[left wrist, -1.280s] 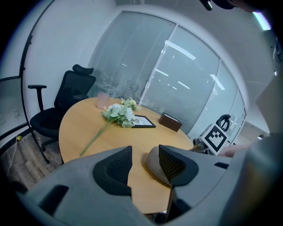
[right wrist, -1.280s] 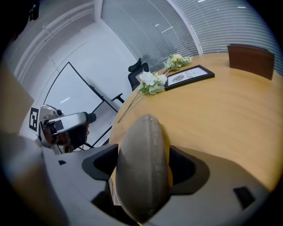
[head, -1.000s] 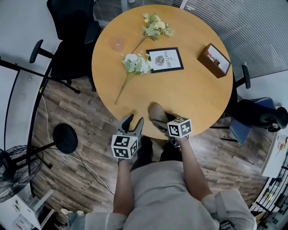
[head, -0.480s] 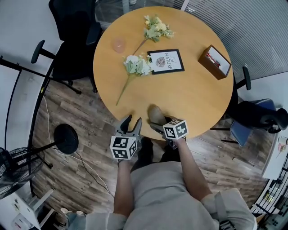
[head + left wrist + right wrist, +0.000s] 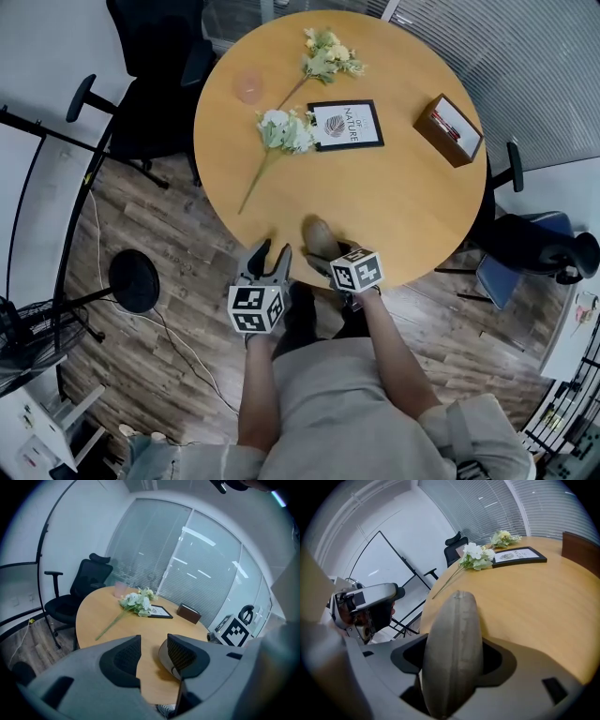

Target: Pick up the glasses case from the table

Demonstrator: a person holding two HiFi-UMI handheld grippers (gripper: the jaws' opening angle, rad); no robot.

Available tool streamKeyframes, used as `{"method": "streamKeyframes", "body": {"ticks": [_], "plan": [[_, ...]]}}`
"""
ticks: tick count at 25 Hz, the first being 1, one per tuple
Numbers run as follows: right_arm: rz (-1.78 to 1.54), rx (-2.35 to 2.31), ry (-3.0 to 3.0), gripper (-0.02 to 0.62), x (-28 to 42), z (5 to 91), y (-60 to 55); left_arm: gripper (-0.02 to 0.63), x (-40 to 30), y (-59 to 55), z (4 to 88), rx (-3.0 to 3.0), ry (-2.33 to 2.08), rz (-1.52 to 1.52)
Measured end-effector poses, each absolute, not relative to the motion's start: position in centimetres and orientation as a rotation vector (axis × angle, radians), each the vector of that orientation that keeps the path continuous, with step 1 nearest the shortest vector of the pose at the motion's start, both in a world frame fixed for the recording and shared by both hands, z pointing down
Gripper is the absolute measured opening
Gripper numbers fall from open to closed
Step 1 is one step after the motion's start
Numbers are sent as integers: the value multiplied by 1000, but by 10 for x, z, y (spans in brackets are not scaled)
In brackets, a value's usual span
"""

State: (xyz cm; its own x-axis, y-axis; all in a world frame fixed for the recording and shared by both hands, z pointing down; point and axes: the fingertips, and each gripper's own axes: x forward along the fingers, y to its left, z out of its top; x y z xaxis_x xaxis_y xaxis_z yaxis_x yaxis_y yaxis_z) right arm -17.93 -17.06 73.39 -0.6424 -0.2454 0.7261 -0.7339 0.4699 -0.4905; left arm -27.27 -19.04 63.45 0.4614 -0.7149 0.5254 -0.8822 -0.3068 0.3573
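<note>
The glasses case [image 5: 322,236], a grey-beige oval shell, lies at the near edge of the round wooden table [image 5: 412,206]. My right gripper [image 5: 328,255] straddles it from the near side. In the right gripper view the case [image 5: 454,639] fills the gap; the jaws have just been closing, and both pads now meet its sides. My left gripper [image 5: 271,251] hangs open and empty just off the table edge, left of the case. In the left gripper view the case [image 5: 164,656] shows behind the right jaw of the left gripper [image 5: 153,651].
Farther back on the table lie two flower sprigs [image 5: 281,131] [image 5: 328,54], a framed card [image 5: 344,125], a pink cup [image 5: 248,86] and a brown box [image 5: 448,127]. Black office chairs [image 5: 155,75] [image 5: 534,244] stand at the far left and the right. A round stand base [image 5: 136,281] sits on the floor.
My right gripper has shifted a little to the left and its jaws have drawn in around the glasses case. The left gripper has stayed put.
</note>
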Motion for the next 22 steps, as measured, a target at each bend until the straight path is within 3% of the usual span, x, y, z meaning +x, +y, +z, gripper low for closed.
{"method": "streamKeyframes", "body": {"ticks": [22], "plan": [[975,769,-2402,291,-168,646,-174,170,-248,-162,587,2089,-1531,344]]}}
